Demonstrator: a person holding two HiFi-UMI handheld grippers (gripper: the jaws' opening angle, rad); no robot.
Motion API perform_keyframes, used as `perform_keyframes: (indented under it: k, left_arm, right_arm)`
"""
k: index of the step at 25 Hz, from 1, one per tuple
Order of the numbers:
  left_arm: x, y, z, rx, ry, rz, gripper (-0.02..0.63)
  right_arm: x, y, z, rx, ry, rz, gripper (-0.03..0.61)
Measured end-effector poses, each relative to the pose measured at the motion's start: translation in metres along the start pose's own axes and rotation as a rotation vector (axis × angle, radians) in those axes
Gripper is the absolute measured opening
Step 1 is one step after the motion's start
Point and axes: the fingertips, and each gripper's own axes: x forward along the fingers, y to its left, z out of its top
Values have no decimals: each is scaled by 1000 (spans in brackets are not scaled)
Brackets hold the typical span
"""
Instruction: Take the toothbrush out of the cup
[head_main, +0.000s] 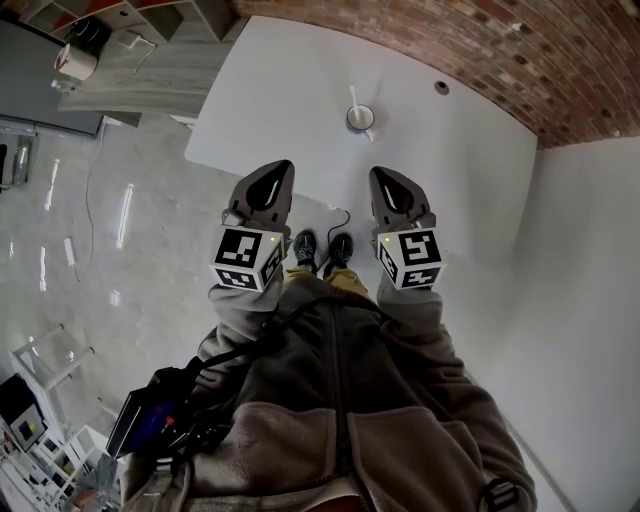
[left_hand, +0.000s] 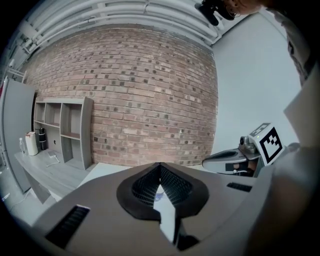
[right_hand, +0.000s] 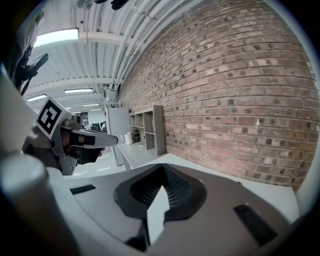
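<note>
A white cup (head_main: 360, 118) stands on the white table (head_main: 290, 100), with a white toothbrush (head_main: 354, 100) sticking up out of it and leaning left. Both grippers hang side by side over the table's near edge, well short of the cup. My left gripper (head_main: 278, 168) is shut with nothing in it, and its jaws meet at the tip in the left gripper view (left_hand: 160, 167). My right gripper (head_main: 383, 175) is also shut and empty (right_hand: 162, 170). Neither gripper view shows the cup clearly.
A brick wall (head_main: 480, 40) runs behind the table, and a white wall stands at the right. A grey shelf unit (head_main: 140, 60) sits at the far left. The table has a small round hole (head_main: 441, 87). A thin cable (head_main: 340, 215) lies on the floor by the person's shoes.
</note>
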Motion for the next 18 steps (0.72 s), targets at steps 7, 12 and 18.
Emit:
perform_keyframes:
  k: [7,12,18]
  left_arm:
    - [36,0,-51,-60,121,-3,5]
    - [44,5,-85,-117,191,6,5]
    - [65,14,-105,-147,228,8,5]
  right_arm:
    - [26,-21,-56,37,123,47,2]
    - [35,-26,-77,65,180,56,2]
    - [64,-34,-89,60,214,83,2]
